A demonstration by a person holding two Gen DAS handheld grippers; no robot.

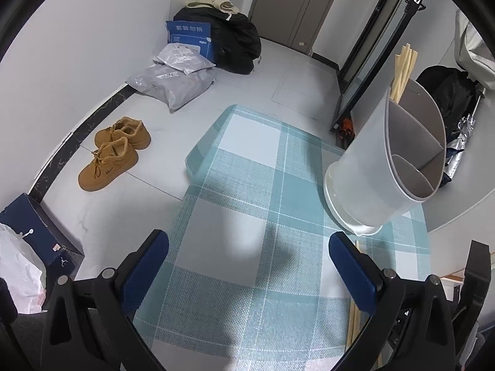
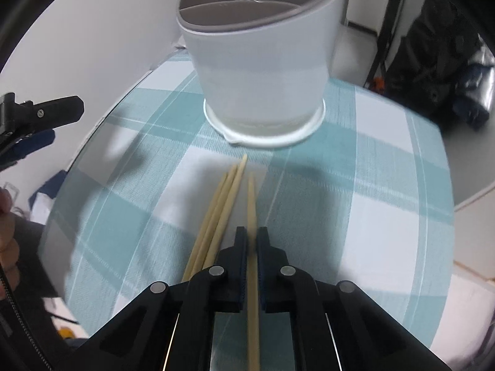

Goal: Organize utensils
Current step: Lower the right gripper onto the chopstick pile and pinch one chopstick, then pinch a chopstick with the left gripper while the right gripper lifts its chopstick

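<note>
Right wrist view, left to right: left gripper point(image 2: 46, 123) hangs off the table edge with fingers spread wide, nothing in them; three loose chopsticks point(image 2: 216, 216) on the checked cloth point(image 2: 386, 201); right gripper point(image 2: 252, 241) pinching one chopstick point(image 2: 251, 198) just below the white holder point(image 2: 260, 71).

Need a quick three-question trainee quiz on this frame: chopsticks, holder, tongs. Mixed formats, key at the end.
1. True or false: the right tongs are shut on a single chopstick.
2. Besides the gripped one, how many chopsticks lie loose on the checked tablecloth in the right wrist view? A) none B) two C) five
3. Fill in: the left tongs are ____ with nothing between them.

Key:
1. True. The others lie beside it, untouched.
2. B. The two loose chopsticks lie left of the gripped one, short of the white holder.
3. open
</note>
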